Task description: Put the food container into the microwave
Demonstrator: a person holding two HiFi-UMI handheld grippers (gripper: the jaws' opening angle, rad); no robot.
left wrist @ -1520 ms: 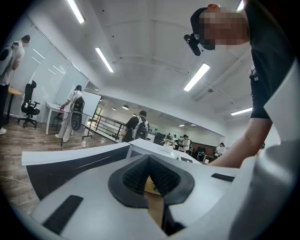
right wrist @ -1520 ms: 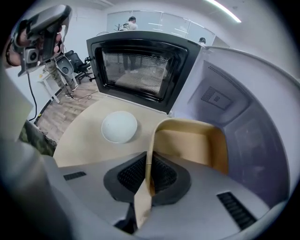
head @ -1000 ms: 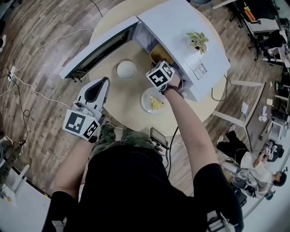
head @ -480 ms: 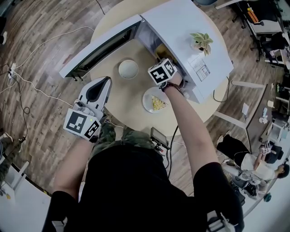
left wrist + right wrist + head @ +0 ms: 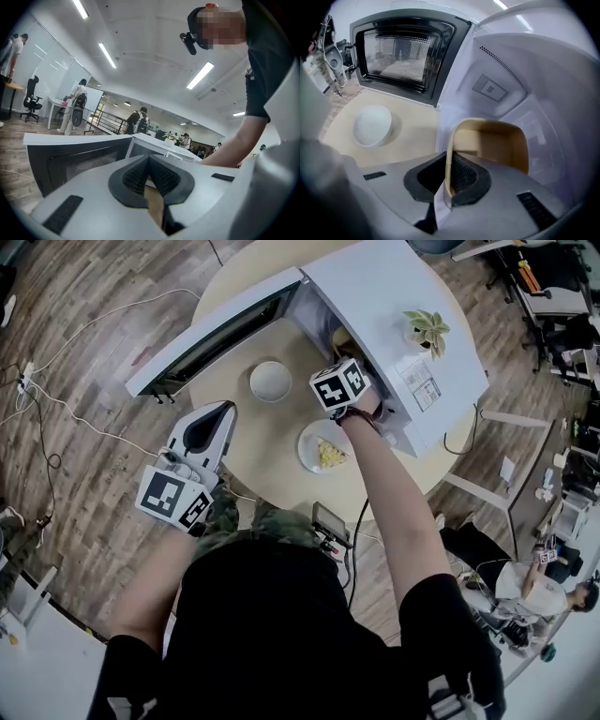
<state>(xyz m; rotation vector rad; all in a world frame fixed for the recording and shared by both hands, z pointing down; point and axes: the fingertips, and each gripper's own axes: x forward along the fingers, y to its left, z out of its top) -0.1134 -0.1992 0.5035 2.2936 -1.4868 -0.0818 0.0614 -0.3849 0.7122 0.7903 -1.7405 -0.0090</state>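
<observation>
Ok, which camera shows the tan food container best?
The right gripper view: the food container fills its centre, its rim pinched by the right gripper, inside the microwave. The head view shows only a tan sliver behind the marker cube; the left gripper view shows none of it.

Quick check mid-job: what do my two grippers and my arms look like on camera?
The left gripper and right gripper are light grey shells, with black ribbed pads lining the jaws. Each carries a white marker cube printed with black squares. The person wears a black short-sleeved shirt and a dark wristband on the right arm.
</observation>
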